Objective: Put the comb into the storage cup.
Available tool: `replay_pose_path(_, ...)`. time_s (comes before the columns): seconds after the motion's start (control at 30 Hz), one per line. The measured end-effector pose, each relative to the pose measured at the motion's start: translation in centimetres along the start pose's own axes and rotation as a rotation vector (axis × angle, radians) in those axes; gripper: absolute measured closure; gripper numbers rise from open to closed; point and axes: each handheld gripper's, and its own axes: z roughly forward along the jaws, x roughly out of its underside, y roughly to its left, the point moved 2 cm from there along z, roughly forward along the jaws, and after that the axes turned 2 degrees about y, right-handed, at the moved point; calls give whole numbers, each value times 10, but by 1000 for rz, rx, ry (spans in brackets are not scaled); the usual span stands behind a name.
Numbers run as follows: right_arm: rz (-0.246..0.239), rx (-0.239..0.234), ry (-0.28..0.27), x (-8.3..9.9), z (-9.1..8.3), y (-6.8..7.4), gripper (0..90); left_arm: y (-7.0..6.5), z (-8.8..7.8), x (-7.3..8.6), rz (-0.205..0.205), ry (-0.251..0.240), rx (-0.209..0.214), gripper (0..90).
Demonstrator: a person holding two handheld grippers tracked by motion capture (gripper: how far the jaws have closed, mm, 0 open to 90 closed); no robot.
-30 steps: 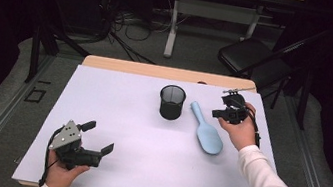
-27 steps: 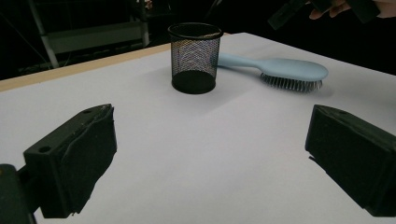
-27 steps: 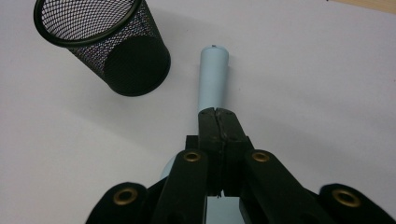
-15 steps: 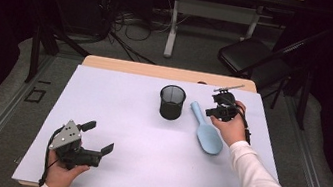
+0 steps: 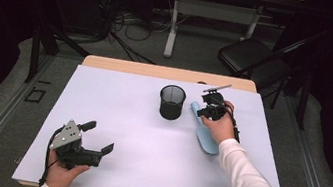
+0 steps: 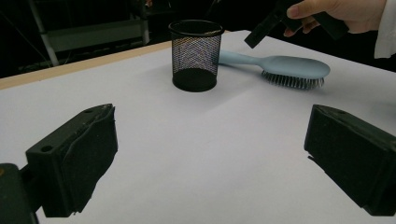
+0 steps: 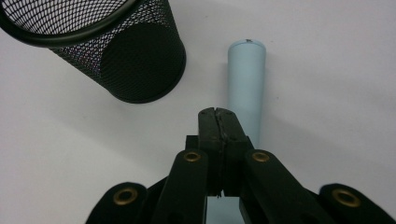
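Right gripper (image 7: 218, 113) pressed shut on nothing, poised over the handle of the light-blue hairbrush (image 5: 205, 132). Brush flat on the white table cover (image 5: 137, 139), just beside the black mesh cup (image 5: 171, 102). Left gripper (image 5: 96, 139) spread wide, empty, near the front edge.

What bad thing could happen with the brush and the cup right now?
The right gripper hangs over the handle of the light blue plastic hairbrush with its jaws shut together. If it comes down like that, it will probably push the handle instead of grabbing it. The black wire mesh cup stands close beside the handle, so a nudge could bump or tip it.
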Motion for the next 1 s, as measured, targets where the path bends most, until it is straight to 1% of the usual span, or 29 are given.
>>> replay_pose_path(0.03, -5, 5, 9, -1, 2, 2, 898, 0, 0, 0, 0, 0, 0, 29)
replay_pose_path(0.1, -7, 13, 10, -1, 5, 3, 898, 0, 0, 0, 0, 1, -2, 30)
replay_pose_path(0.13, -9, 19, 23, -3, 10, 6, 898, 0, 0, 0, -1, 0, -4, 33)
replay_pose_path(0.2, -6, 24, 26, -4, 15, 7, 898, 0, 0, 0, -1, 0, -2, 33)
replay_pose_path(0.4, -8, 52, 64, -4, 30, 9, 898, 0, 2, 1, 3, 5, 2, 33)
replay_pose_path(0.43, -16, 59, 63, -4, 32, 8, 899, 0, 2, 1, 3, 5, 2, 33)
replay_pose_path(0.5, -16, 66, 77, -5, 34, 7, 899, 0, 2, 1, 4, 6, 3, 33)
replay_pose_path(0.6, -8, 68, 72, -5, 37, 5, 900, 1, 2, 1, 3, 8, 4, 33)
replay_pose_path(0.63, -5, 71, 88, -5, 37, 5, 900, 1, 2, 1, 4, 9, 3, 33)
replay_pose_path(0.67, 8, 72, 79, -5, 38, 4, 900, 0, 2, 1, 1, 7, 3, 33)
replay_pose_path(0.7, 17, 70, 81, -6, 40, 2, 900, 1, 2, 1, 1, 9, 5, 33)
replay_pose_path(0.77, 14, 65, 83, -7, 42, 0, 900, 0, 2, 1, 2, 7, 5, 33)
replay_pose_path(0.8, 23, 67, 83, -7, 43, 1, 900, 0, 3, 1, 2, 7, 5, 33)
replay_pose_path(0.83, 11, 70, 82, -7, 44, 1, 900, 0, 3, 1, 2, 8, 5, 33)
replay_pose_path(0.87, 14, 73, 88, -8, 45, 2, 900, 1, 3, 1, 2, 8, 6, 33)
replay_pose_path(0.9, 4, 78, 94, -8, 46, 2, 900, 1, 3, 1, 4, 8, 5, 33)
replay_pose_path(0.97, 9, 81, 91, -9, 47, 3, 900, 1, 3, 1, 2, 8, 5, 33)
replay_pose_path(1.0, -4, 92, 95, -11, 49, 3, 900, 1, 4, 1, 0, 8, 4, 34)
